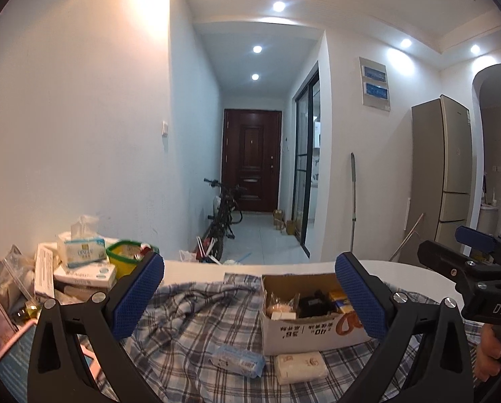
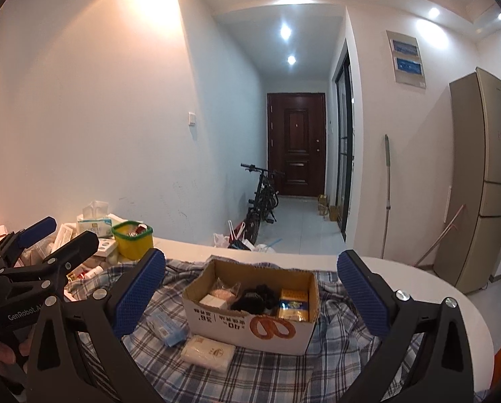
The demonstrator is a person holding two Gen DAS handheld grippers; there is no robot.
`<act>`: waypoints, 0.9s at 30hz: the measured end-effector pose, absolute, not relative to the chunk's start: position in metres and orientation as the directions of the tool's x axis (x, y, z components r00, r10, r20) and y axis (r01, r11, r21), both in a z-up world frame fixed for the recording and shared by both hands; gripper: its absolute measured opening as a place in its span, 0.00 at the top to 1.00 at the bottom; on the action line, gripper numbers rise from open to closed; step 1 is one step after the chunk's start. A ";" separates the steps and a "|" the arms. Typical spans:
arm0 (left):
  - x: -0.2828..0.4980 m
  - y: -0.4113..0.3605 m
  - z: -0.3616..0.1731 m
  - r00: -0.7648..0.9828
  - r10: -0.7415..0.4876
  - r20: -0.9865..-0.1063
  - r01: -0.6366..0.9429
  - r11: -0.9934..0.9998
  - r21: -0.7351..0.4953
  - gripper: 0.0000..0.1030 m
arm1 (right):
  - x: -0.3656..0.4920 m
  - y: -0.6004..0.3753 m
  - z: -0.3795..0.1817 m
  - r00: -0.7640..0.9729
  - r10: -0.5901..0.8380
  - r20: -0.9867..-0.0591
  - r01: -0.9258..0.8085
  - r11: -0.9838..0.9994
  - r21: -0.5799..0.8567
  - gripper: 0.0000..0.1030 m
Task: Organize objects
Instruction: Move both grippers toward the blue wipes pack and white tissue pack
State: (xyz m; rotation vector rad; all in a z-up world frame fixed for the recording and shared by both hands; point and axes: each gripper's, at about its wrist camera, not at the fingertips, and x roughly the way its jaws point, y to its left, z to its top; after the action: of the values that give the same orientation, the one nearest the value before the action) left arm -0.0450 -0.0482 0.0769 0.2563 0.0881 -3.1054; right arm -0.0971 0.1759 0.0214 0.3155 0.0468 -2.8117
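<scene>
Left tool (image 1: 248, 297): fingers spread wide, nothing held between the blue pads (image 1: 138, 297); it is held level above the near edge of the worktop (image 2: 445, 288), pointing toward the far hallway. Right tool (image 2: 250, 297): likewise spread wide and empty, held level, just right of the left one. Each tool is seen from the other's camera at the frame edge; part of a hand (image 1: 490, 349) is seen gripping the right tool's handle, and fingers (image 2: 2, 352) on the left tool's handle.

A blue-and-white plaid cloth (image 2: 267, 372) is spread over the white worktop. On it, nearest, a white wrapped packet (image 2: 207, 352) lies flat; just left of it a pale blue packet (image 2: 166, 327) lies at an angle. Both lie just in front of an open cardboard box (image 2: 250, 325), outside it. Inside the box are seen a yellow packet (image 2: 294, 305) at the right, a black item (image 2: 254, 297) in the middle, and pale wrapped items (image 2: 217, 297) at the left.

At the far left of the worktop a clutter is noted: a yellow tub with a green rim (image 2: 133, 240), a tissue pack (image 2: 94, 223), flat boxes beneath it.

Beyond the worktop: a bicycle (image 2: 262, 201) against the hallway wall, a dark door (image 2: 295, 144) at the far end, a tall fridge (image 2: 482, 178) at the right.
</scene>
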 end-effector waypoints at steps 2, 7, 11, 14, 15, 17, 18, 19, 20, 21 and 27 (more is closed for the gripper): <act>-0.048 -0.051 0.065 -0.978 -0.009 -0.207 0.023 -0.997 -0.068 0.00 | -0.102 0.181 0.013 -0.919 -0.300 -0.257 0.305 -0.952 0.021 0.01; -0.048 -0.044 0.037 -0.957 0.019 -0.290 -0.006 -0.999 -0.047 0.00 | -0.099 0.197 -0.002 -0.902 -0.294 -0.315 0.288 -0.955 0.065 0.01; -0.050 -0.041 0.024 -0.944 0.039 -0.329 -0.017 -0.997 -0.070 0.00 | -0.084 0.202 -0.007 -0.918 -0.261 -0.299 0.265 -0.964 0.029 0.01; -0.051 -0.039 0.018 -0.935 0.044 -0.351 -0.014 -0.996 -0.088 0.00 | -0.079 0.206 -0.012 -0.915 -0.266 -0.305 0.268 -0.963 0.036 0.01; -0.051 -0.038 0.016 -0.934 0.045 -0.356 -0.013 -0.996 -0.090 0.00 | -0.077 0.207 -0.014 -0.913 -0.267 -0.308 0.268 -0.963 0.040 0.01; -0.050 -0.036 0.012 -0.931 0.041 -0.362 -0.011 -0.996 -0.085 0.00 | -0.077 0.210 -0.020 -0.915 -0.257 -0.312 0.256 -0.966 0.044 0.01; -0.051 -0.035 0.011 -0.931 0.036 -0.364 -0.009 -0.997 -0.077 0.00 | -0.078 0.210 -0.022 -0.916 -0.249 -0.314 0.249 -0.968 0.039 0.01; -0.052 -0.033 0.009 -0.930 0.026 -0.366 -0.004 -0.998 -0.060 0.00 | -0.079 0.210 -0.025 -0.917 -0.240 -0.319 0.243 -0.969 0.032 0.01; -0.053 -0.032 0.009 -0.930 0.016 -0.368 0.001 -0.999 -0.047 0.00 | -0.081 0.210 -0.028 -0.915 -0.233 -0.328 0.238 -0.971 0.026 0.01; -0.055 -0.031 0.009 -0.927 0.009 -0.374 0.004 -0.999 -0.033 0.00 | -0.083 0.210 -0.028 -0.912 -0.230 -0.339 0.236 -0.972 0.025 0.01; -0.079 -0.034 0.032 -0.897 0.041 -0.440 -0.068 -0.997 0.045 0.00 | -0.097 0.220 -0.013 -0.890 -0.284 -0.357 0.268 -0.959 0.096 0.01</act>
State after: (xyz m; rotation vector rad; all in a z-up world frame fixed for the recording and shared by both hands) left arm -0.0786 -0.0337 0.0324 0.7208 -0.0953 -3.1141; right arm -0.0975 0.2196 -0.0126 0.5397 -0.0631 -2.8041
